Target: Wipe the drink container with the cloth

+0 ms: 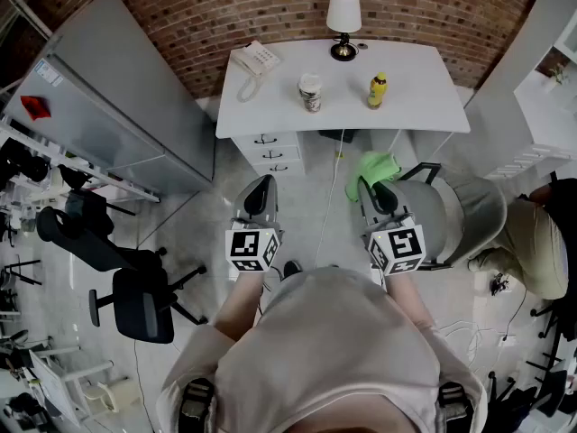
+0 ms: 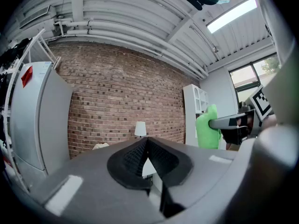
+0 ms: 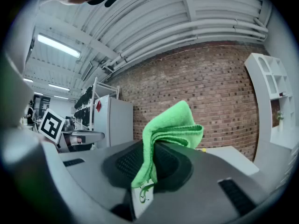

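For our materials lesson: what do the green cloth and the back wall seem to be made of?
Green cloth: likely microfibre, matt, with fuzzy pile and a stitched edge. Back wall: red-brown brick, rough and matt, with pale mortar lines.

No legible txt, nos. or brand names anywhere; labels on cup [image 1: 310,93] & yellow bottle [image 1: 377,90] too small to read.

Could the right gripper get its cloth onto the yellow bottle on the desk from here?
Probably not without stepping closer: the right gripper, shut on the green cloth, is held well short of the desk. The way looks free, though; the yellow bottle stands with nothing in front of it.
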Tool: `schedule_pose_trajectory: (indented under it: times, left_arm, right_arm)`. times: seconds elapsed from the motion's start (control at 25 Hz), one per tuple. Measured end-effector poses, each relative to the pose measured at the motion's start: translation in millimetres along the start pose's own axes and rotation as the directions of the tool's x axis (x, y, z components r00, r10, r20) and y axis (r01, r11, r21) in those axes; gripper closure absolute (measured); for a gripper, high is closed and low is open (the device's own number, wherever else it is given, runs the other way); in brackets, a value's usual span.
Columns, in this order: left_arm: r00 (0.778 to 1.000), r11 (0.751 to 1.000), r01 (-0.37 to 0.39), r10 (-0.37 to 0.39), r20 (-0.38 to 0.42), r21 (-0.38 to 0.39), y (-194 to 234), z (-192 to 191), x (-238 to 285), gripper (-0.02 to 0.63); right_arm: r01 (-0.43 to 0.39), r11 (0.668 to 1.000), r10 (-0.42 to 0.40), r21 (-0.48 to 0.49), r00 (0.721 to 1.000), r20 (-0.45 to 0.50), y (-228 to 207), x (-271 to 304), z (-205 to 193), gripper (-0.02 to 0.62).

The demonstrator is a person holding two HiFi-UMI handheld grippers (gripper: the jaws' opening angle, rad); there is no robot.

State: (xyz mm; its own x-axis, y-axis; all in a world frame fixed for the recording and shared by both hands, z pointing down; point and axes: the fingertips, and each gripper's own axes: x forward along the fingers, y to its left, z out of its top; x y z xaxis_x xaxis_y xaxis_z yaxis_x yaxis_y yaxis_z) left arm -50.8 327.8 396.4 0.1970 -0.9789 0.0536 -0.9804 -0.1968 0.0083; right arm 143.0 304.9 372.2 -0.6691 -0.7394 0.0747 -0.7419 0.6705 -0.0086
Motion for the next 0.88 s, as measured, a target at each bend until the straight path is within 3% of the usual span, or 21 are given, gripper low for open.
schedule_pose_trajectory:
  times: [0.88]
  left_arm:
    - [1.000,0.999,-0.030,0.030,-0.002,-0.025,-4,-2,37,0.595]
  right_arm:
    - [-0.036,0.999,0.036,-0.011,0.999,0.027,-37,25,6,0.551]
